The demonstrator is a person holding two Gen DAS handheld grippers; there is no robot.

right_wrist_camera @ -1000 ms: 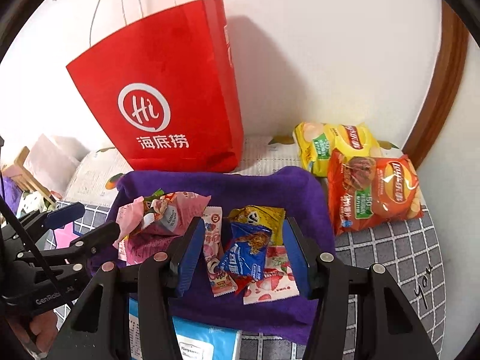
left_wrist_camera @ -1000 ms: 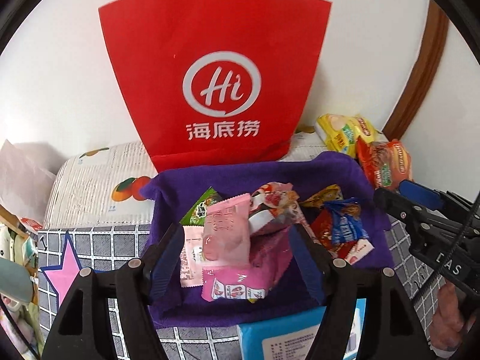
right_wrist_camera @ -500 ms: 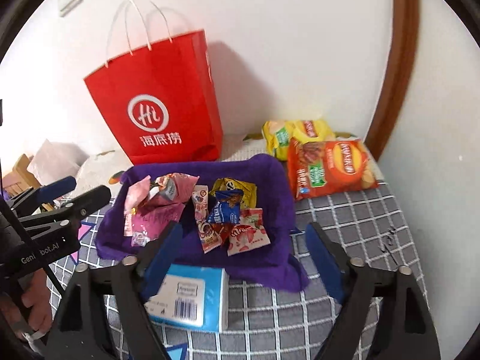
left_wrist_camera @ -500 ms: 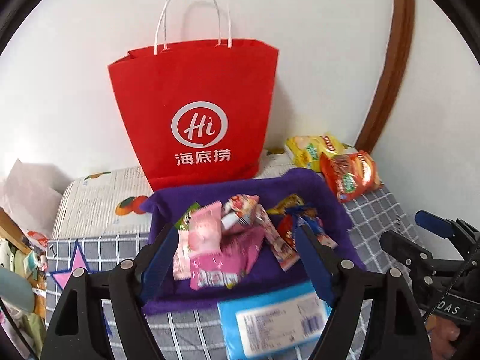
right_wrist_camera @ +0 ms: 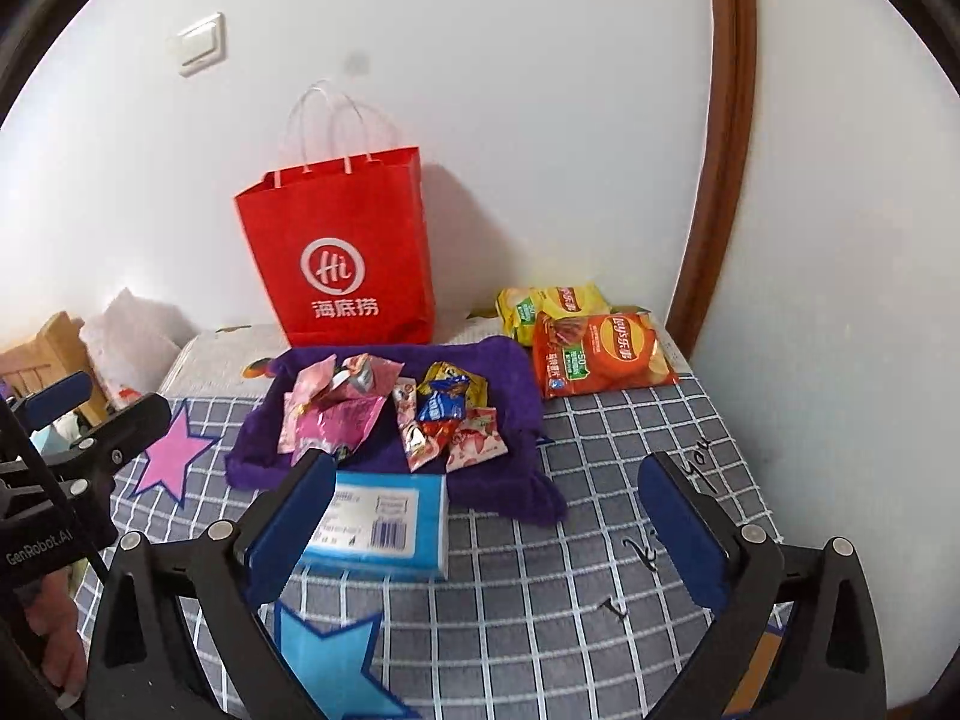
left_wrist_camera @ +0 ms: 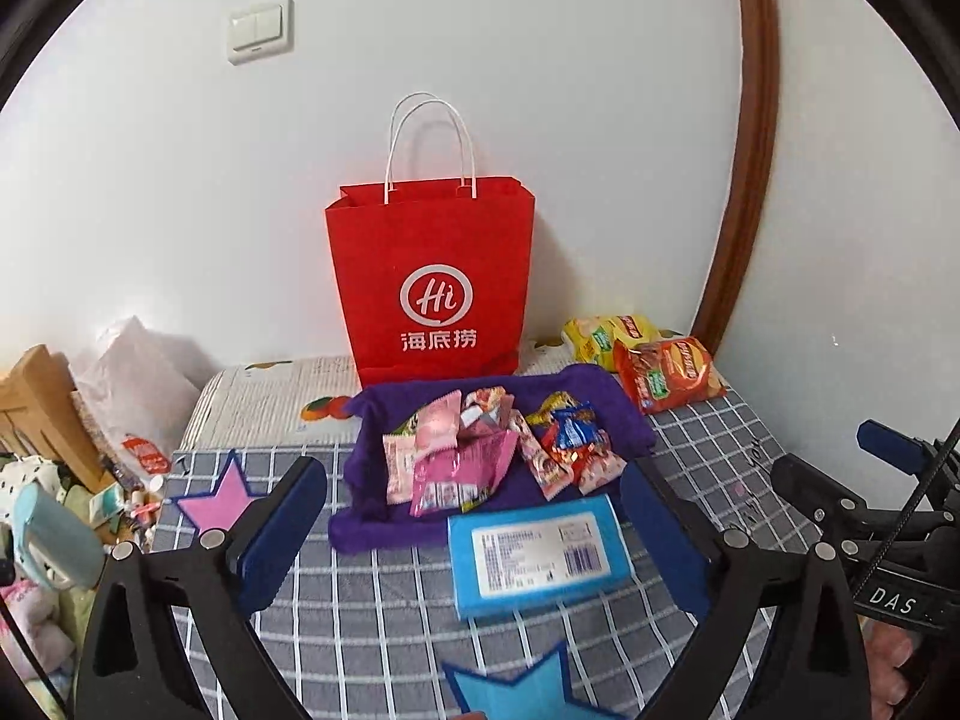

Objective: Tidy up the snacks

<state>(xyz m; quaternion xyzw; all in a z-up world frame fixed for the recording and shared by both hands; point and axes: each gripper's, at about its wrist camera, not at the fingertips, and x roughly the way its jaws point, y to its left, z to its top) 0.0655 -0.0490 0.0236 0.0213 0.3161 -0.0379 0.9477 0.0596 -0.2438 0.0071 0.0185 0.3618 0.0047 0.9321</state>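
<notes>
Several small snack packets (left_wrist_camera: 480, 450) (right_wrist_camera: 390, 408) lie heaped on a purple cloth (left_wrist_camera: 618, 414) (right_wrist_camera: 516, 372) on the checked bed cover. A red paper bag (left_wrist_camera: 429, 282) (right_wrist_camera: 342, 258) stands upright against the wall behind the cloth. Two chip bags, orange (left_wrist_camera: 666, 375) (right_wrist_camera: 600, 354) and yellow (left_wrist_camera: 606, 333) (right_wrist_camera: 552, 300), lie to its right. My left gripper (left_wrist_camera: 474, 516) hovers back from the cloth, jaws opening wide, nothing between them. My right gripper (right_wrist_camera: 486, 504) does the same, jaws opening and empty.
A blue tissue pack (left_wrist_camera: 537, 552) (right_wrist_camera: 378, 522) lies in front of the cloth. A wooden chair (left_wrist_camera: 36, 402) and clutter (left_wrist_camera: 114, 498) crowd the left side. The wall and a brown door frame (left_wrist_camera: 738, 180) bound the back and right.
Both grippers pulled back and up from the cloth and opened wide. The snack packets that sat between their jaws now lie on the cloth, and the whole bag is in view.
</notes>
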